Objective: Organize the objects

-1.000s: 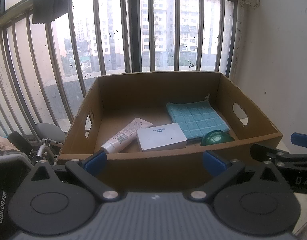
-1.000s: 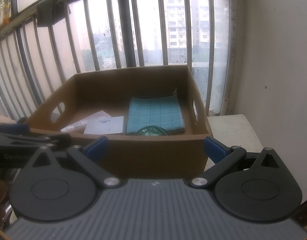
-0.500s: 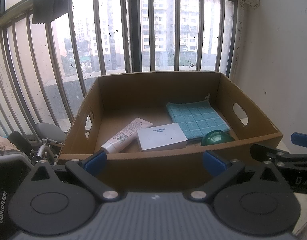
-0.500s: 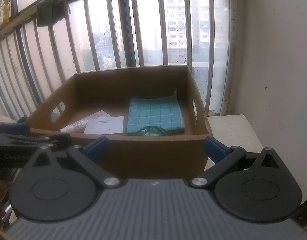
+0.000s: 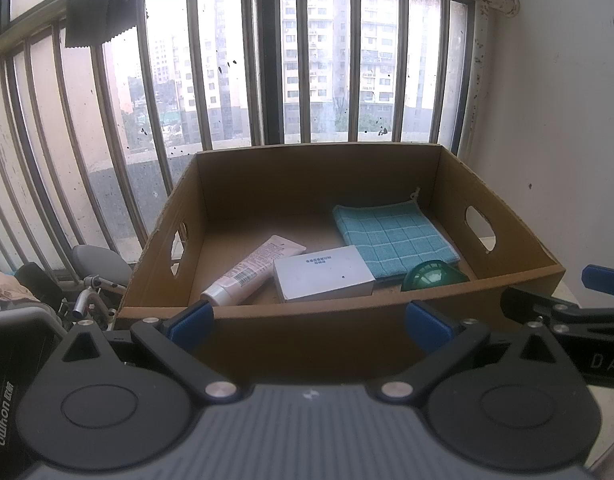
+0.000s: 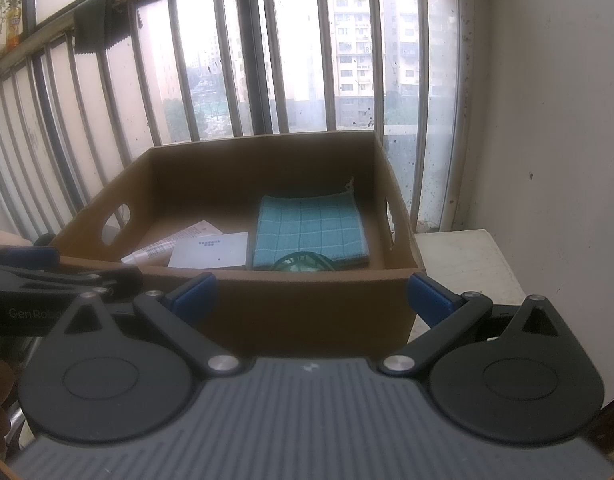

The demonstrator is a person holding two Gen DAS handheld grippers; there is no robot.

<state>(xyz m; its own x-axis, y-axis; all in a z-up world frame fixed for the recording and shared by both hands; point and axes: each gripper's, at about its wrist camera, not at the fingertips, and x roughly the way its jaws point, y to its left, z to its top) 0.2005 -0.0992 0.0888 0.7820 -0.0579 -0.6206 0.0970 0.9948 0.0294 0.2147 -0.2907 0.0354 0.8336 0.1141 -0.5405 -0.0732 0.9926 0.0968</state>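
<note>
Barred window panes and a white plaster wall close in a narrow balcony corner where an open brown cardboard box with oval handle cut-outs (image 5: 339, 320) sits, its right side beside a pale table top (image 6: 463, 256). Nothing has shifted over the last second: both views match the earlier ones, so I judge this a pause, with sorting either finished or not begun. Inside lie a white squeeze tube (image 5: 253, 276), a flat white carton (image 5: 323, 278) touching it, a folded teal checked cloth (image 5: 391, 238) and a green round object (image 5: 431, 276) tucked against the near wall. The left gripper (image 5: 307, 322) and right gripper (image 6: 311, 294) hover before the near rim, fingers spread wide and empty. Back-left floor is bare; walls hem any reach.
</note>
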